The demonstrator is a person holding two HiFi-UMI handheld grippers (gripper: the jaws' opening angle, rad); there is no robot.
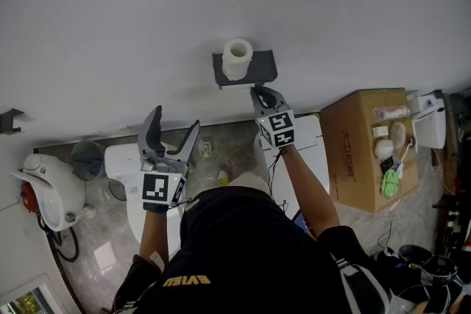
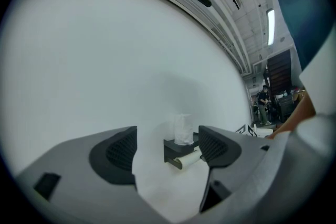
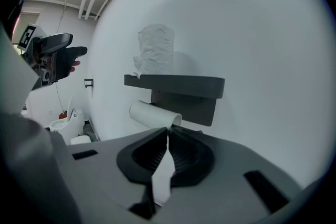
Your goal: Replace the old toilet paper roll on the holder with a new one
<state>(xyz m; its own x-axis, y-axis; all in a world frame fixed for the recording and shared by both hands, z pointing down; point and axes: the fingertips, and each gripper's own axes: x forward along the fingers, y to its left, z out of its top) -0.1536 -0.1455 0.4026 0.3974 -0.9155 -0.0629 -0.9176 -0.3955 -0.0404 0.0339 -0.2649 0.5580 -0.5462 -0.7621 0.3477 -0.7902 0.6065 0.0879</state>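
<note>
A dark wall holder (image 1: 263,67) (image 3: 178,84) (image 2: 170,148) carries a full white roll (image 1: 237,59) (image 3: 155,52) (image 2: 182,128) standing upright on its top shelf. Under the shelf, the old roll, a bare pale tube (image 3: 152,114) (image 2: 185,160), hangs on the bar. My right gripper (image 1: 265,95) (image 3: 169,130) sits just below the holder, its jaws closed together on the near rim of that tube. My left gripper (image 1: 171,136) (image 2: 168,147) is held back from the wall to the left, open and empty, pointing towards the holder.
A white toilet (image 1: 136,173) stands below the left gripper, with a grey bin (image 1: 87,158) and a white appliance (image 1: 44,180) to its left. A cardboard box (image 1: 368,147) with small items on it stands at the right. A small hook (image 1: 11,120) sticks out of the wall at far left.
</note>
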